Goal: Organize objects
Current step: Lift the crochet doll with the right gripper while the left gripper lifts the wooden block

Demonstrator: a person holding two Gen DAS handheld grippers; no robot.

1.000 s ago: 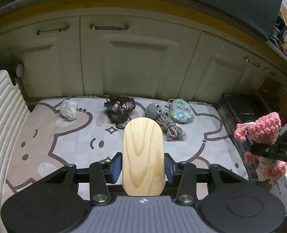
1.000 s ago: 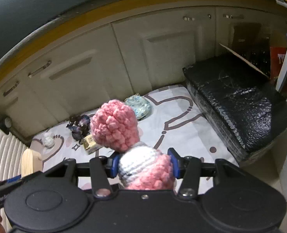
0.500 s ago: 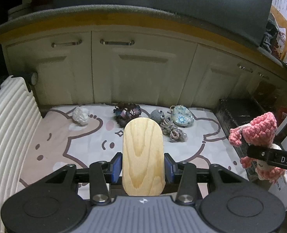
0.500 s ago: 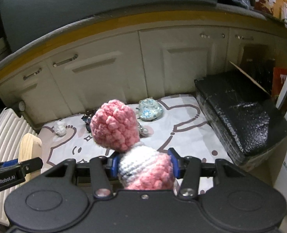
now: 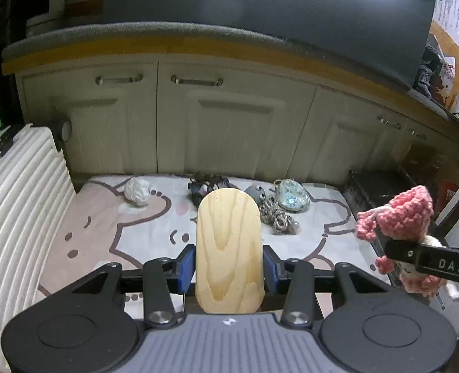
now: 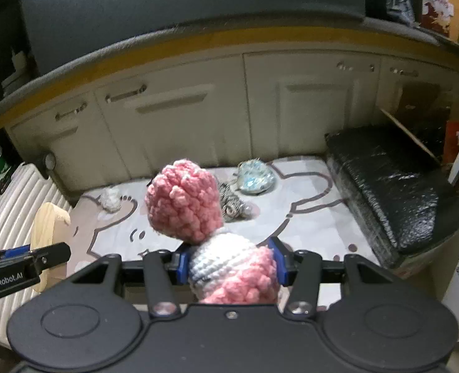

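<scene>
An oval wooden board (image 5: 229,248) stands upright between the blue pads of my left gripper (image 5: 229,264), which is shut on it. The right gripper (image 6: 231,265) is shut on the white and pink body of a crochet doll (image 6: 185,205), whose pink head sticks up past the fingers. Both are held above a cartoon-print mat (image 5: 105,233). In the left wrist view the doll (image 5: 406,214) hangs at the right edge. The right wrist view shows the board (image 6: 47,227) at the far left.
On the mat's far side lie a white crumpled lump (image 5: 137,191), a dark purple bundle (image 5: 207,186), a grey round toy (image 5: 255,192), a striped rope toy (image 5: 279,217) and a floral pouch (image 5: 291,199). Cream cabinets (image 5: 229,124) stand behind, a ribbed white case (image 5: 18,217) left, a black wrapped box (image 6: 394,183) right.
Both grippers have drawn back and up from the mat, so its objects look smaller and farther. The right wrist view has rolled level. Both grips are unchanged.
</scene>
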